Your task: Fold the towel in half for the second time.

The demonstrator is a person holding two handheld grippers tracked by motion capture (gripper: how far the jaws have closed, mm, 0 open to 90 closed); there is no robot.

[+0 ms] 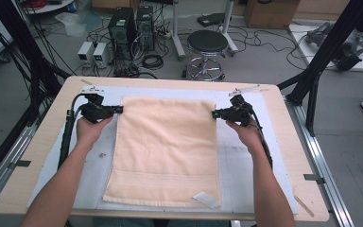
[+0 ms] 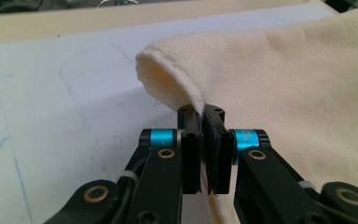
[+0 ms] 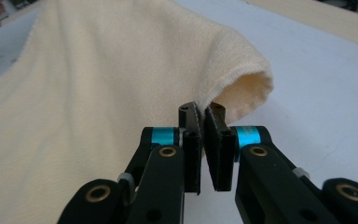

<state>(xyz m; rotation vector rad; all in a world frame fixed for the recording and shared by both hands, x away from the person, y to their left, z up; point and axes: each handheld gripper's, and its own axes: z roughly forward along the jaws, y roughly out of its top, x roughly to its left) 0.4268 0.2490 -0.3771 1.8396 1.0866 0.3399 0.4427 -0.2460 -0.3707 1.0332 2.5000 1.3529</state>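
We have the left gripper [image 1: 119, 109] and right gripper [image 1: 216, 114] each clamped on a far side edge of the towel [image 1: 165, 151], probably to fold it toward us. It lies flat on the white mat [image 1: 246, 161]. A label [image 1: 204, 199] sits at its near corner; nothing blocks the fold.

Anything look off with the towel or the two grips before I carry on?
Nothing serious. The left gripper and right gripper are each shut on a far corner of the towel, whose edge curls up at each grip. One oddity: a small white tag sticks out at the towel's near right corner. The white mat shows faint marks.
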